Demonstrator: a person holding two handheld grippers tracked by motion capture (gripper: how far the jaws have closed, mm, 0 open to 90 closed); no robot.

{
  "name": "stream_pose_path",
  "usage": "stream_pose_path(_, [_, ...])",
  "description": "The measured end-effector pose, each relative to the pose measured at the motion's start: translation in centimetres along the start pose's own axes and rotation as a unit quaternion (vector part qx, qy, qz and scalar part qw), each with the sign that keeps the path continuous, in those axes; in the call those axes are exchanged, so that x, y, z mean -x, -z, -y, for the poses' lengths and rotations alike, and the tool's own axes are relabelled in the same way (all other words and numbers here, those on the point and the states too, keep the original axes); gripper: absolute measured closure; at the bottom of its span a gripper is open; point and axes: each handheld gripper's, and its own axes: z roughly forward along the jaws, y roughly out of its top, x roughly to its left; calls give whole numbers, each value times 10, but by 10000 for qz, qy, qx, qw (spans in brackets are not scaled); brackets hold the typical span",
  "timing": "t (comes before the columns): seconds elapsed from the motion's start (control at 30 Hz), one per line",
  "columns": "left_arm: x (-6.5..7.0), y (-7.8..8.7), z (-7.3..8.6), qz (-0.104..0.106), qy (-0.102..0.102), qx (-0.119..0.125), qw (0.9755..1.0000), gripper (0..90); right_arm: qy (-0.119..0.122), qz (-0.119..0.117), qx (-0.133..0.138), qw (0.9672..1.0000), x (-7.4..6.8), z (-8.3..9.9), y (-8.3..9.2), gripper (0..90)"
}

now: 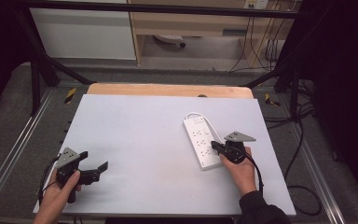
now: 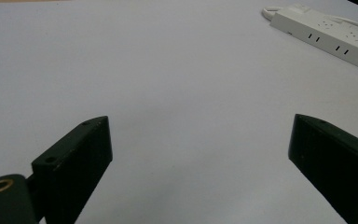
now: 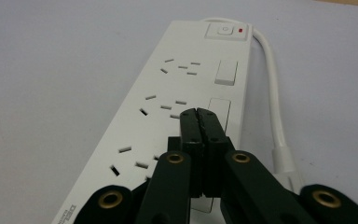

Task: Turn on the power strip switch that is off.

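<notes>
A white power strip [image 1: 201, 141] lies on the pale table [image 1: 140, 140], right of centre, its switch end pointing away and its white cable [image 1: 216, 133] curling round the far end. My right gripper [image 1: 216, 147] hovers over the near right part of the strip, jaws pressed together with nothing between them; in the right gripper view its tips [image 3: 199, 115] sit just above the strip [image 3: 168, 107], beside a flat white cover. My left gripper [image 1: 100, 170] rests near the table's front left corner, jaws wide apart and empty [image 2: 200, 140]. The strip [image 2: 326, 32] shows far off in the left gripper view.
A wooden board [image 1: 168, 89] edges the table's far side. Black frame legs [image 1: 37, 79] and loose cables [image 1: 303, 154] run along the floor on both sides. A white cabinet [image 1: 84, 32] stands behind.
</notes>
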Motion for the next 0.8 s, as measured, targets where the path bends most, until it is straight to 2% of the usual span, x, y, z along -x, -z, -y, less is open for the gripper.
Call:
stream_pose_path(0.17, [0, 0, 0, -1, -6, -8, 10000, 62, -48, -37, 85, 9999, 0, -1, 2, 881])
stream_pose_path(0.33, [0, 0, 0, -6, -4, -15, 10000, 62, -94, -46, 176, 9998, 0, -4, 3, 820])
stream_pose_path(0.37, [0, 0, 0, -6, -4, -16, 10000, 62, -122, -85, 199, 9997, -1, -5, 4, 769])
stream_pose_path(0.4, [0, 0, 0, -3, 2, -16, 10000, 62, -122, -85, 199, 9997, -1, -5, 4, 769])
stream_pose_path(0.43, [0, 0, 0, -4, 3, -18, 10000, 62, -139, -73, 209, 9997, -1, -6, 4, 711])
stream_pose_path(0.7, [-1, 0, 1, -9, 3, -23, 10000, 62, -214, -89, 274, 9994, -1, -10, 6, 569])
stream_pose_path(0.8, [-1, 1, 1, -14, 8, -21, 10000, 62, -254, -84, 260, 9993, -1, -12, 5, 470])
